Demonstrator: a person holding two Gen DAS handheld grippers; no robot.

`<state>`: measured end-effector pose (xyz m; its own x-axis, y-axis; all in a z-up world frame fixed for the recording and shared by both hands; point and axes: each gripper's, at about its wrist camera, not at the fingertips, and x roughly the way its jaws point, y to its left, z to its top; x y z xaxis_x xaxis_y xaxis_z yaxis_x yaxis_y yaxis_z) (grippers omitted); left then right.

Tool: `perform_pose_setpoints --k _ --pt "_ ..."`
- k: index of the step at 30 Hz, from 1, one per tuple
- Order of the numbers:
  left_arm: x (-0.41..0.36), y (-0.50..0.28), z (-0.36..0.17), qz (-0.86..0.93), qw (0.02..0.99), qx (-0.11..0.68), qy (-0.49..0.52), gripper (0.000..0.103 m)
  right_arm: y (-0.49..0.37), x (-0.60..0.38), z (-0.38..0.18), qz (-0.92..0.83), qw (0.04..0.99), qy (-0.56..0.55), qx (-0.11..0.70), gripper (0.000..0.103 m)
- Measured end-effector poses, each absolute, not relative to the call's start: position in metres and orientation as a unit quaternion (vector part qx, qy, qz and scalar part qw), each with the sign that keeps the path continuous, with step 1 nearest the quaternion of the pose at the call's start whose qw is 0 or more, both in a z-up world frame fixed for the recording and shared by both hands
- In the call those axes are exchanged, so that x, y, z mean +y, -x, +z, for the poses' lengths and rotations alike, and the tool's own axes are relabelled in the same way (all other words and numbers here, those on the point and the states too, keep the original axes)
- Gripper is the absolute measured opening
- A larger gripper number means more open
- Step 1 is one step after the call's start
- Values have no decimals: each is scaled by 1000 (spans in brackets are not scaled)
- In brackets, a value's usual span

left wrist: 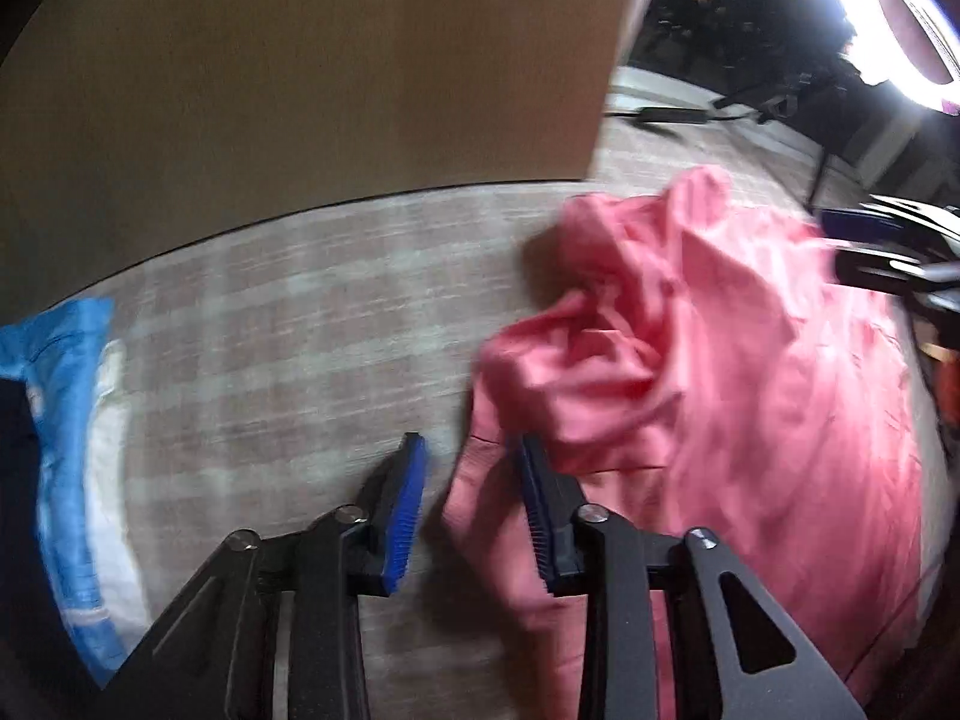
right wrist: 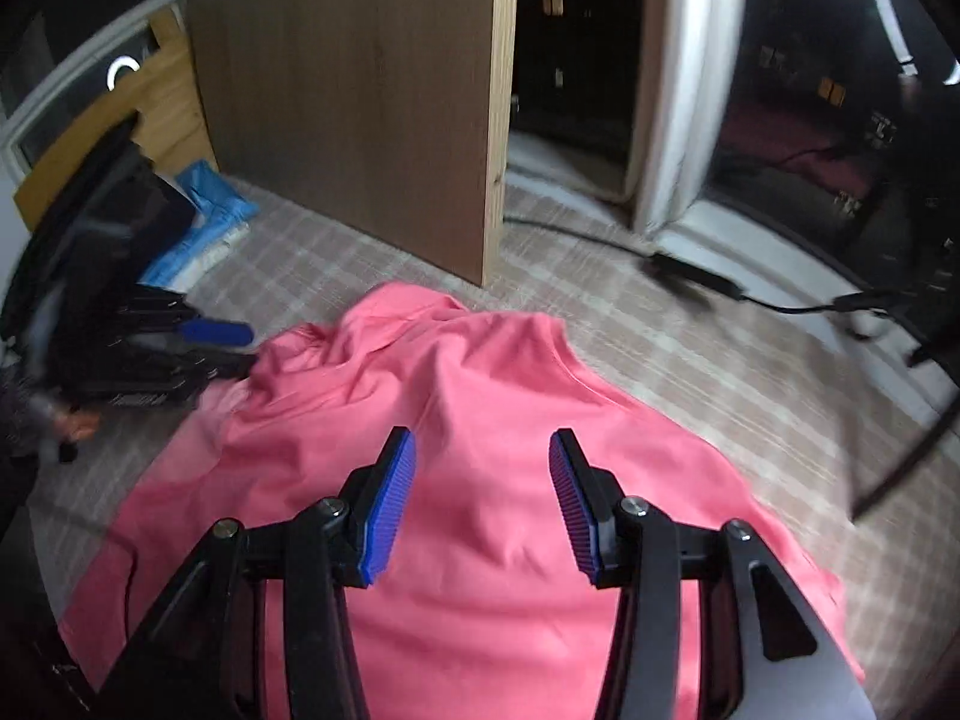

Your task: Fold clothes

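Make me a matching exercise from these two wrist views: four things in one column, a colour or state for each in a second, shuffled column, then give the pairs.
Things:
1. crumpled cotton garment
2. tall wooden board
3. flat plastic package
4. right gripper

Colours or states:
A. blue and white, lying on the checked cover at the far left
B. open, above the cloth, holding nothing
C. pink, spread over the checked cover
D. brown, standing upright behind the cloth

Pairs: 1-C, 2-D, 3-A, 4-B
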<state>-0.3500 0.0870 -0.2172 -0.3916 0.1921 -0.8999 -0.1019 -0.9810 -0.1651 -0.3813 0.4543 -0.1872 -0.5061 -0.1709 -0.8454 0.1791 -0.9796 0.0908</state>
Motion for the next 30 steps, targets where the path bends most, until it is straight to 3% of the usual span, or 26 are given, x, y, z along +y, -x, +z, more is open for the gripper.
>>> perform_pose_setpoints --k 4,8,13,17,20,22,26,28,29,30 --pt "74 330 -198 854 20 -5 520 1 395 462 -219 -847 55 -527 30 46" --pt "33 321 -185 850 -55 -21 523 3 390 483 -231 -841 38 -540 9 46" --pt "44 351 -177 855 26 -63 514 42 390 486 -232 -836 36 -548 16 46" --pt "62 390 -183 850 73 -70 517 45 386 489 -223 -843 35 -536 16 46" --pt "68 411 -200 834 76 -60 543 42 388 498 -210 -858 36 -513 -9 49" --pt "73 417 -208 827 87 -58 553 30 395 504 -203 -865 39 -500 -20 53" --pt "77 416 -208 828 100 -55 548 21 416 499 -201 -869 70 -489 -22 53" --pt "76 410 -204 831 104 -55 543 11 427 489 -207 -863 88 -497 -14 53" --pt "74 405 -201 833 105 -56 541 7 434 479 -213 -856 98 -507 -14 52" --pt "72 403 -199 834 105 -57 538 4 435 476 -217 -848 106 -519 -11 35"
